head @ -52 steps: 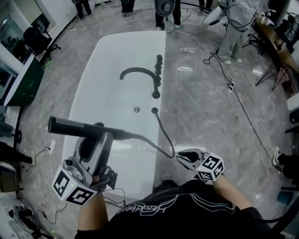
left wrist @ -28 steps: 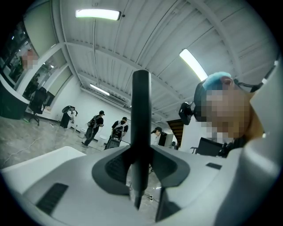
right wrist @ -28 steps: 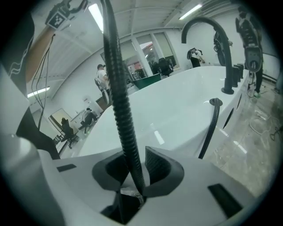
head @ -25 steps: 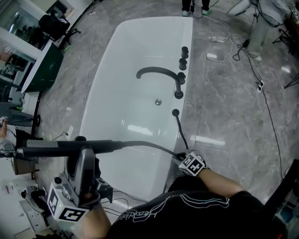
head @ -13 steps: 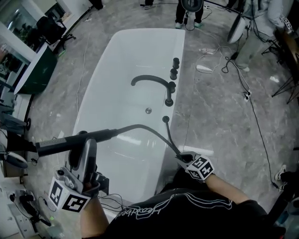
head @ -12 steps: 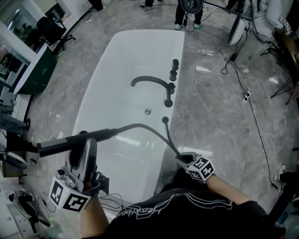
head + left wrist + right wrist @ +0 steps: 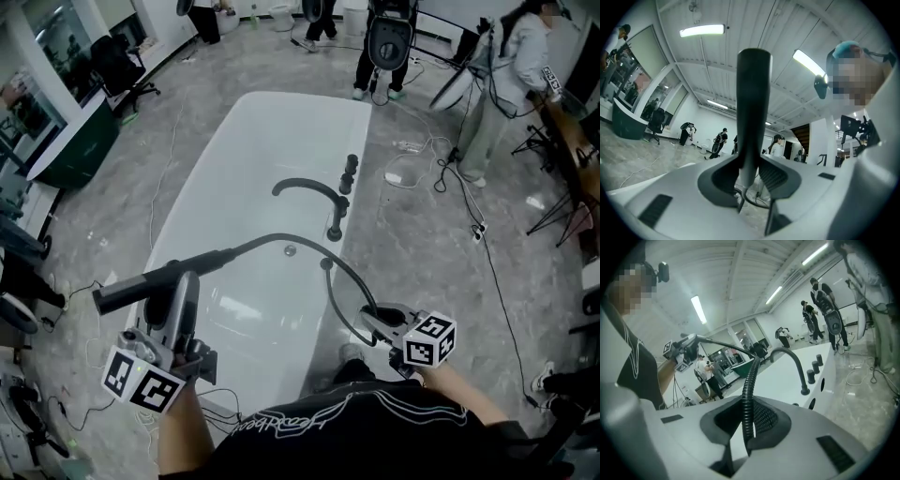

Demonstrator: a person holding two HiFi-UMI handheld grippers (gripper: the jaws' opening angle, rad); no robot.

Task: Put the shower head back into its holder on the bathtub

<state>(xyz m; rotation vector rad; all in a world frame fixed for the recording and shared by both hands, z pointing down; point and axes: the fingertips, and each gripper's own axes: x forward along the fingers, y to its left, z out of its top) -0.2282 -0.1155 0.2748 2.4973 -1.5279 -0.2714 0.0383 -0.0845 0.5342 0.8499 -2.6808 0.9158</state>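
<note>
My left gripper (image 7: 185,281) is shut on the black shower head (image 7: 159,277), which lies about level over the near left of the white bathtub (image 7: 221,156). In the left gripper view its handle (image 7: 752,108) stands pinched between the pads (image 7: 774,178). The ribbed black hose (image 7: 309,244) arches from the handle over to my right gripper (image 7: 375,324). That gripper's jaws have just been closing and are shut on the hose (image 7: 749,394). The hose end sits in the holder (image 7: 325,265) on the tub's right rim, near the black faucet (image 7: 311,193).
Black knobs (image 7: 350,172) line the rim beyond the faucet. Several people (image 7: 506,66) stand at the tub's far end and right, among stands and floor cables (image 7: 483,234). A green counter (image 7: 70,141) and an office chair (image 7: 117,61) are at the left.
My right gripper has risen with the hose, so the hose now arches higher above the tub rim. The left gripper with the shower head has shifted slightly. The camera now looks further up the room.
</note>
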